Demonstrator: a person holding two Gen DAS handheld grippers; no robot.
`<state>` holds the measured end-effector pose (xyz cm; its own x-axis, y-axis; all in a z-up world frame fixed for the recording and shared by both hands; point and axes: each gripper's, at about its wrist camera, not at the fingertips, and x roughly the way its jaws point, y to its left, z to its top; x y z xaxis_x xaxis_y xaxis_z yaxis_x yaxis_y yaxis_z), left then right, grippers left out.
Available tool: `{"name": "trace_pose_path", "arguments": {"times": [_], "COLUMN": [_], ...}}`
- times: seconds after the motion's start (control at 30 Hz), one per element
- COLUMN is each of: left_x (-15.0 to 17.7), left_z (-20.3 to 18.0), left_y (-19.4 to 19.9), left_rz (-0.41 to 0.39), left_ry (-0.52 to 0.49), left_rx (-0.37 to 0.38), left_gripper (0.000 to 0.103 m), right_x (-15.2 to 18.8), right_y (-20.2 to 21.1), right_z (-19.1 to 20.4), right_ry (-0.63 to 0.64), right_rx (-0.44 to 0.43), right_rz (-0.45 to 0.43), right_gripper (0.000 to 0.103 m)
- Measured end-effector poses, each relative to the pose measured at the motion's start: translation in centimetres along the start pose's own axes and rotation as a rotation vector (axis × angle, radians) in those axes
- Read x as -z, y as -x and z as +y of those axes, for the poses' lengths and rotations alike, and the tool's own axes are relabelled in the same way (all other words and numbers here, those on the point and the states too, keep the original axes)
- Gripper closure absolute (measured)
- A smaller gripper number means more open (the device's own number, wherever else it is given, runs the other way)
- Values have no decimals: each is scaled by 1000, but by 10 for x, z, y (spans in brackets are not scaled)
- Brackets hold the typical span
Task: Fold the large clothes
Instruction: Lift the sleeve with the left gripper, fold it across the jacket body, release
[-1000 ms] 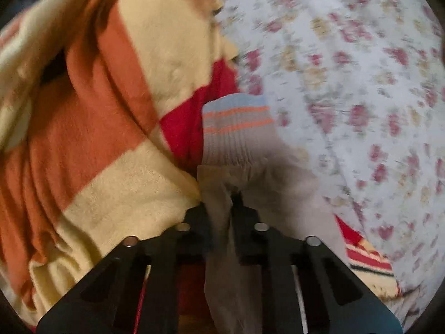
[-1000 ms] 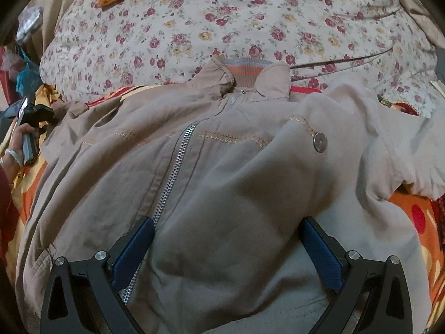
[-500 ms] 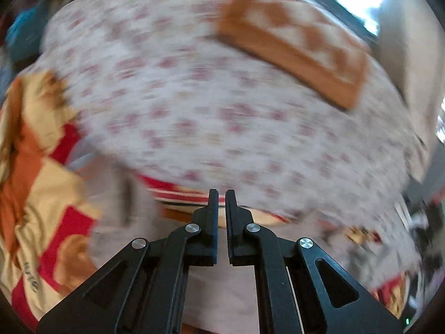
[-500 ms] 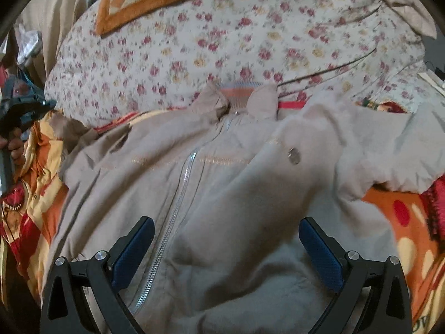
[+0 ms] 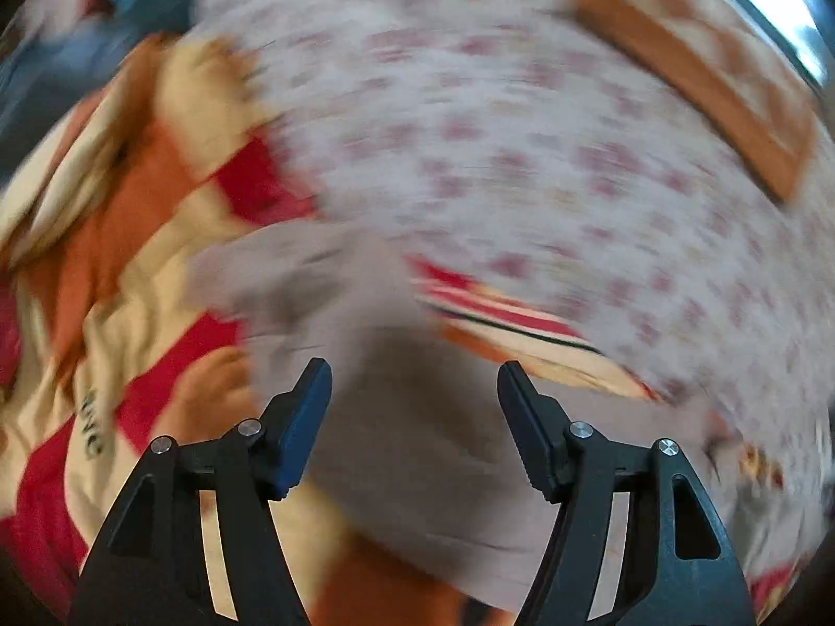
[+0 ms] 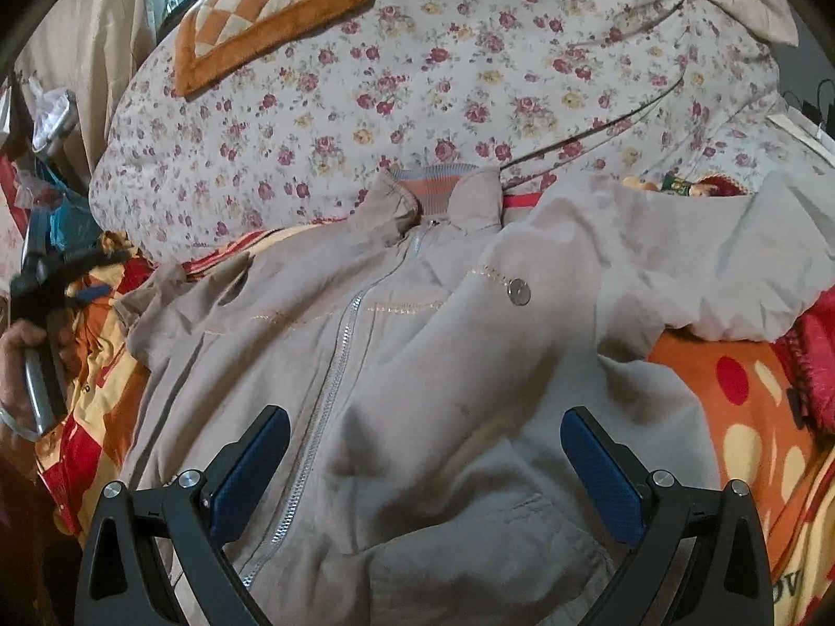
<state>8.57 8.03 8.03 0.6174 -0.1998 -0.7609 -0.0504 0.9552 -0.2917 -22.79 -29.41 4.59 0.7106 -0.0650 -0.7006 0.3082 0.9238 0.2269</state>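
Note:
A beige zip-up jacket (image 6: pixel 417 365) lies face up on the bed, collar (image 6: pixel 438 190) at the far end, one sleeve (image 6: pixel 730 271) spread to the right. My right gripper (image 6: pixel 425 461) is open and empty, hovering over the jacket's lower front. My left gripper (image 5: pixel 415 401) is open and empty above a blurred part of the jacket (image 5: pixel 396 417); it also shows at the left edge of the right wrist view (image 6: pixel 47 287), beside the jacket's left shoulder.
A floral duvet (image 6: pixel 417 78) is piled behind the jacket, with an orange checked cushion (image 6: pixel 271 5) on it. An orange, red and yellow blanket (image 6: pixel 756 417) lies under the jacket. Clutter stands at the far left (image 6: pixel 47 120).
My left gripper let go of the jacket's sleeve cuff, swung away and opened wide. My right gripper stayed open and drew back a little from the jacket.

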Motion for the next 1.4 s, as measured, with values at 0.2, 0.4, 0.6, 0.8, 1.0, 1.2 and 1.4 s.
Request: {"name": "trace_pose_path", "arguments": {"times": [0.2, 0.4, 0.6, 0.8, 1.0, 1.2, 1.4], "left_x": [-18, -33, -44, -46, -22, 68, 178], "left_z": [87, 107, 119, 78, -44, -169, -251], "left_y": [-38, -76, -100, -52, 42, 92, 52], "left_rz": [18, 25, 41, -8, -25, 60, 332], "left_ry": [314, 472, 544, 336, 15, -236, -356], "left_rx": [15, 89, 130, 249, 455, 608, 644], "left_gripper": [35, 24, 78, 89, 89, 89, 37], "right_x": [4, 8, 10, 10, 7, -1, -5], "right_y": [-23, -41, -48, -48, -33, -8, 6], "right_z": [4, 9, 6, 7, 5, -7, -36], "right_ry": [13, 56, 56, 53, 20, -4, -73], "right_rx": [1, 23, 36, 32, 15, 36, 82], "right_rz": [65, 103, 111, 109, 78, -3, -31], "right_gripper": [0, 0, 0, 0, 0, 0, 0]}}
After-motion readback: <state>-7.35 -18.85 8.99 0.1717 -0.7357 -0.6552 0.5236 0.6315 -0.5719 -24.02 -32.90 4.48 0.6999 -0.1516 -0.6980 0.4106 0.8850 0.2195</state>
